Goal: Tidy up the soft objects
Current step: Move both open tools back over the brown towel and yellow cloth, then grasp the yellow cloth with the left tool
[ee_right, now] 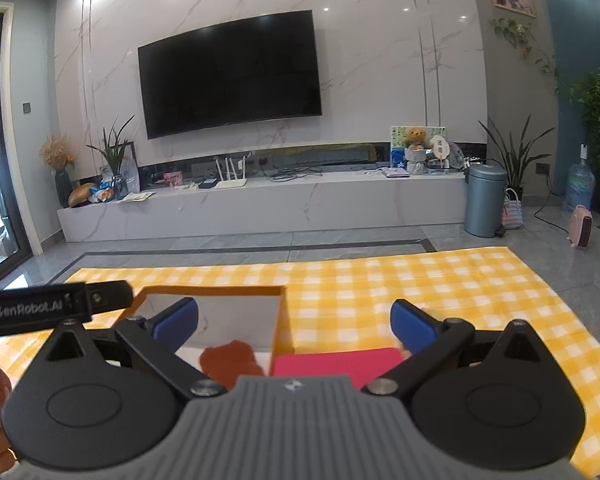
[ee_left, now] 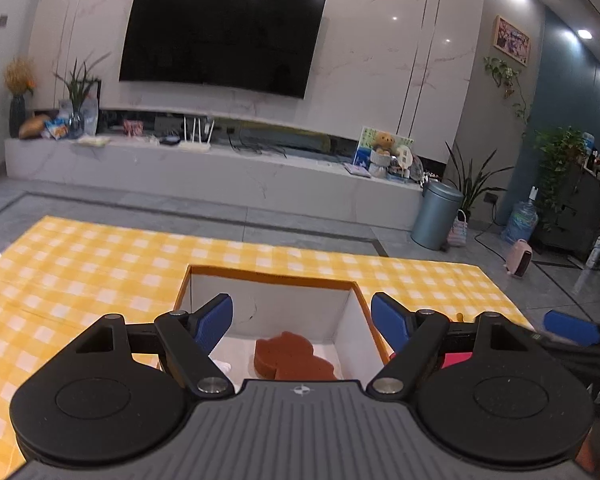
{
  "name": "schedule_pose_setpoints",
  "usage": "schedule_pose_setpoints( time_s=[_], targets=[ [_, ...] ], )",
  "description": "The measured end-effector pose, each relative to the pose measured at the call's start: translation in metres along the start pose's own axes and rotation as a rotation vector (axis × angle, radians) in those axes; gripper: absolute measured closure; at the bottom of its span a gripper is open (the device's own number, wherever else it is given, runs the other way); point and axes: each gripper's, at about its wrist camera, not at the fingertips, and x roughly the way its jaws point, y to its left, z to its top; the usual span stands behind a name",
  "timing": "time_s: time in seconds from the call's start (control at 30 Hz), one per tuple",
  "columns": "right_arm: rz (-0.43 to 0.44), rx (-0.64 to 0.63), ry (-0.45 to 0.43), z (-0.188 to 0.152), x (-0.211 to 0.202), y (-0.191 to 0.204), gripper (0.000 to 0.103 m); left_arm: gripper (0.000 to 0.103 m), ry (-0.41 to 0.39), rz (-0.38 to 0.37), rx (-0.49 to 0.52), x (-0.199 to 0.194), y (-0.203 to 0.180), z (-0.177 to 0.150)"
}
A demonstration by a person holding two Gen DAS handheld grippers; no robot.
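An open orange box with white inside walls [ee_left: 342,322] stands on the yellow checked cloth [ee_left: 80,264]. A brown bear-shaped sponge [ee_left: 290,360] lies inside it, also seen in the right wrist view [ee_right: 230,362]. My left gripper [ee_left: 302,320] is open and empty above the box. A pink flat sponge [ee_right: 340,364] lies on the cloth just right of the box [ee_right: 278,320]; a sliver shows in the left view [ee_left: 456,360]. My right gripper [ee_right: 294,322] is open and empty, over the box's right wall and the pink sponge.
The checked cloth [ee_right: 440,292] covers the table, whose far edge faces a grey tiled floor. Beyond are a TV bench [ee_right: 260,204], a grey bin [ee_right: 484,204] and a pink heater [ee_right: 582,232]. The left gripper's body [ee_right: 52,306] shows at the right view's left edge.
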Motion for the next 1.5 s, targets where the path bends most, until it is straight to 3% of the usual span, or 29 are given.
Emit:
schedule_pose_setpoints(
  time_s=[0.2, 0.53, 0.83, 1.0, 1.17, 1.3, 1.5],
  targets=[
    [-0.019, 0.006, -0.025, 0.01, -0.02, -0.048, 0.003, 0.01, -0.014, -0.035, 0.009, -0.003, -0.021, -0.003],
    [-0.143, 0.109, 0.007, 0.004, -0.022, -0.125, 0.003, 0.01, 0.065, -0.048, 0.197, 0.022, -0.076, -0.017],
    [-0.225, 0.196, 0.115, -0.02, 0.011, -0.177, 0.003, 0.011, 0.176, -0.069, 0.259, 0.052, -0.118, -0.036],
    [-0.16, 0.294, 0.194, -0.039, 0.027, -0.205, 0.003, 0.011, 0.183, -0.067, 0.334, 0.068, -0.148, -0.043],
    [-0.121, 0.347, 0.291, -0.056, 0.054, -0.21, 0.003, 0.011, 0.188, -0.084, 0.39, 0.081, -0.175, -0.05],
    [-0.172, 0.271, 0.365, -0.065, 0.073, -0.201, 0.003, 0.011, 0.195, -0.093, 0.466, 0.096, -0.196, -0.05],
    [-0.252, 0.24, 0.408, -0.076, 0.079, -0.211, 0.003, 0.014, 0.298, -0.188, 0.585, 0.127, -0.221, -0.054]
  ],
)
